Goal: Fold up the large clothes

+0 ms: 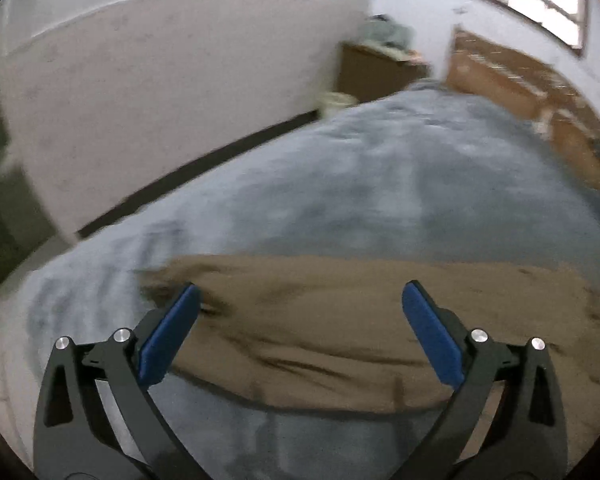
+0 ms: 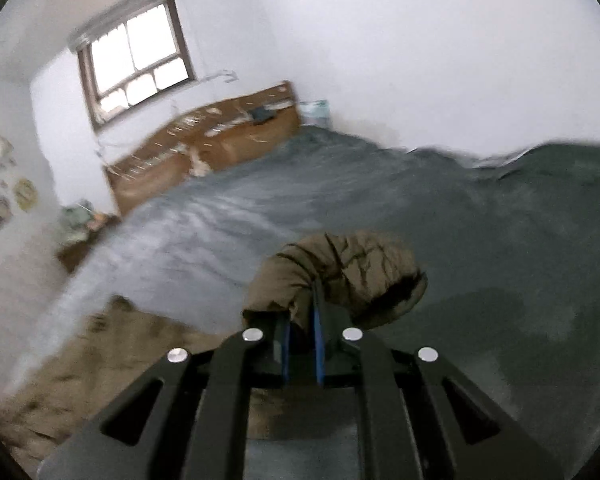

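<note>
A large brown garment [image 1: 319, 320] lies spread across a grey-blue bedspread [image 1: 359, 184]. My left gripper [image 1: 300, 296] is open, its blue pads [image 1: 168, 336] wide apart just above the garment's near edge, holding nothing. In the right wrist view my right gripper [image 2: 301, 312] is shut on a bunched cuff or end of the brown garment [image 2: 339, 268], lifted above the bedspread [image 2: 479, 260]. The rest of the garment [image 2: 100, 360] trails down to the lower left. Both views are motion-blurred.
A wooden headboard [image 2: 204, 148] with small items on it stands at the bed's far end under a window [image 2: 136, 56]. A white wall [image 1: 140, 100] runs along the bed's left side. A wooden side table [image 1: 375, 68] with clutter sits in the corner.
</note>
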`<control>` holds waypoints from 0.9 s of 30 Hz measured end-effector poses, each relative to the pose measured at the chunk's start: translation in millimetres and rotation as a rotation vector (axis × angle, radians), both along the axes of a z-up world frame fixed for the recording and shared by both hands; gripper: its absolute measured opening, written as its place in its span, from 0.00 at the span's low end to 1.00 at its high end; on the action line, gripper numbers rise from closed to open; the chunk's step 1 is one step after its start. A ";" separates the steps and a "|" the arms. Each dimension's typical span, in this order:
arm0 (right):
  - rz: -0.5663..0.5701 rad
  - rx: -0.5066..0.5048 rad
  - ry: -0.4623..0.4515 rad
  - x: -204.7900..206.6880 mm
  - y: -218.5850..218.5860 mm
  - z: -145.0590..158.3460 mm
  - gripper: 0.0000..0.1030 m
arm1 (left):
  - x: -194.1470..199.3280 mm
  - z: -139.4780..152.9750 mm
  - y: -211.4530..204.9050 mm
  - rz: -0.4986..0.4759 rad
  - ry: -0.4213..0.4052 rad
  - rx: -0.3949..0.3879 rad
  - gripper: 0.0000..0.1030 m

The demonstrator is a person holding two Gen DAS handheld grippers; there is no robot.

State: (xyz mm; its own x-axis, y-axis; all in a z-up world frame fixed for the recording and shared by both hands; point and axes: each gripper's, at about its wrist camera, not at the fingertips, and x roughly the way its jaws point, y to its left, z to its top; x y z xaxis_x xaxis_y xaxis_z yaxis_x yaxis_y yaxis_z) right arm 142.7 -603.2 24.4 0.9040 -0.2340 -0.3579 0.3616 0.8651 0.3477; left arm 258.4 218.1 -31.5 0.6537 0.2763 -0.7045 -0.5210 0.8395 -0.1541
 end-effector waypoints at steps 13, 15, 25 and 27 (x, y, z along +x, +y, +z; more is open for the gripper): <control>0.358 0.051 0.086 89.0 150.5 -31.4 0.11 | 37.5 -27.8 -253.3 -0.492 -0.019 0.125 0.97; 0.451 0.022 0.108 103.3 184.5 -30.5 0.11 | 31.9 -22.1 -277.5 -0.540 -0.036 0.198 0.97; 0.705 -0.194 0.399 153.7 317.0 -78.0 0.11 | 21.7 -27.8 -280.0 -0.584 -0.034 0.179 0.97; 0.710 -0.167 0.430 156.3 315.6 -88.4 0.11 | 23.7 -25.1 -277.1 -0.586 -0.056 0.107 0.97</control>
